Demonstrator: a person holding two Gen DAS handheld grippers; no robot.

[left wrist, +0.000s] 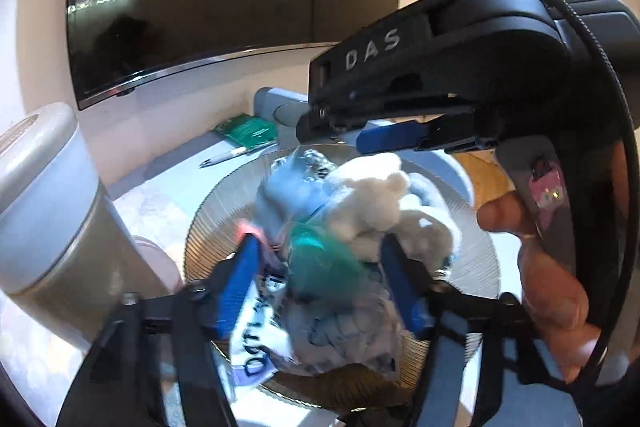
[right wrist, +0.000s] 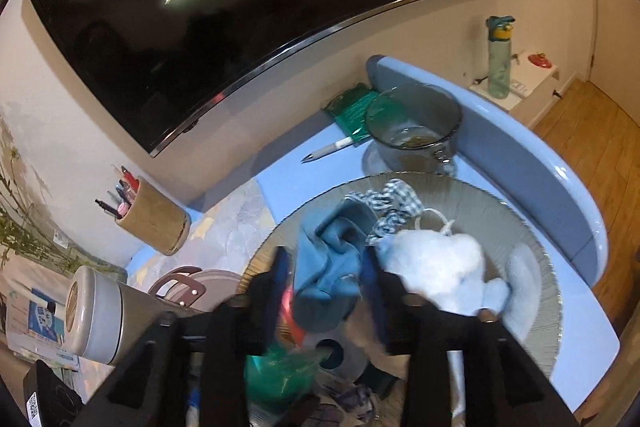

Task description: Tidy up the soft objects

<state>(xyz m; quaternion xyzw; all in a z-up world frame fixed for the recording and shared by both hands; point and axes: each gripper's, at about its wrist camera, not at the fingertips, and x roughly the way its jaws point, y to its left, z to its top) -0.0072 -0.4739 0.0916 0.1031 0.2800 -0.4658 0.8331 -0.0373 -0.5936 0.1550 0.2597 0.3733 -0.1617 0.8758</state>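
A round ribbed plate [left wrist: 208, 227] [right wrist: 520, 227] holds a heap of soft things: a white plush toy [left wrist: 372, 203] [right wrist: 436, 259], a crumpled blue cloth [left wrist: 288, 191] [right wrist: 332, 259] and a checked black-and-white fabric piece [right wrist: 396, 203]. My left gripper [left wrist: 320, 267] is open over the plate's near side, with a teal-green soft item [left wrist: 320, 259] and a clear printed bag [left wrist: 256, 347] lying loose between its blue fingers. My right gripper [right wrist: 326, 267] is open astride the blue cloth. In the left wrist view the right gripper [left wrist: 340, 135], held by a hand [left wrist: 552, 287], hovers over the plate's far side.
Behind the plate are a glass mug [right wrist: 412, 131], a green packet [right wrist: 352, 107] and a pen [right wrist: 328, 151]. A pen holder [right wrist: 156, 223] and a grey canister [right wrist: 96, 315] [left wrist: 48, 207] stand to the left. A raised blue rim [right wrist: 520, 147] bounds the table on the right. A dark screen hangs on the wall.
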